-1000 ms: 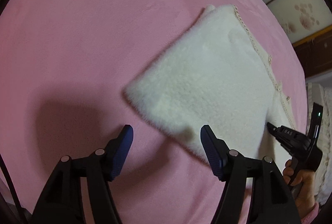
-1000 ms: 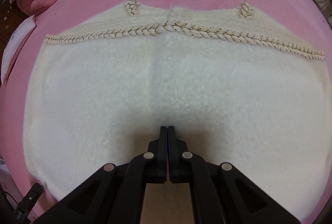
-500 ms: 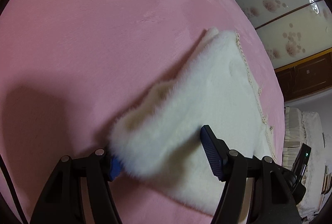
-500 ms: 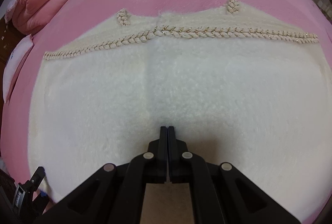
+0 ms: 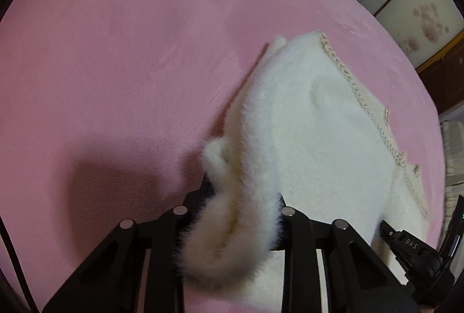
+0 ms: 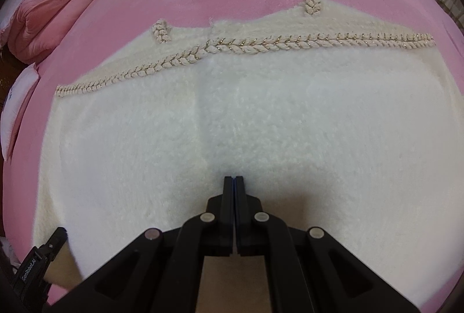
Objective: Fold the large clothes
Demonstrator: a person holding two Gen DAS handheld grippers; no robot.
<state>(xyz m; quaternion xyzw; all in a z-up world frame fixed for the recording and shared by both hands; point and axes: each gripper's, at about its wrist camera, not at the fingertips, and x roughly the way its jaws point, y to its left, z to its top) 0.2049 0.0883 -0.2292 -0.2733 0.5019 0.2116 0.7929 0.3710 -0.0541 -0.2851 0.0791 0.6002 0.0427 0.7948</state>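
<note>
Two grippers are on one white fleece garment (image 6: 232, 124) lying on the pink bed cover (image 5: 116, 66). The left gripper (image 5: 240, 197) pinches its bunched, lifted corner at lower centre; bare cover fills that frame's left and top. The right gripper (image 6: 233, 178), jaws pressed together, rests on the flat fleece below the braided trim (image 6: 261, 46).

left tool (image 5: 242, 197) tips buried in garment (image 5: 304, 139)
</note>
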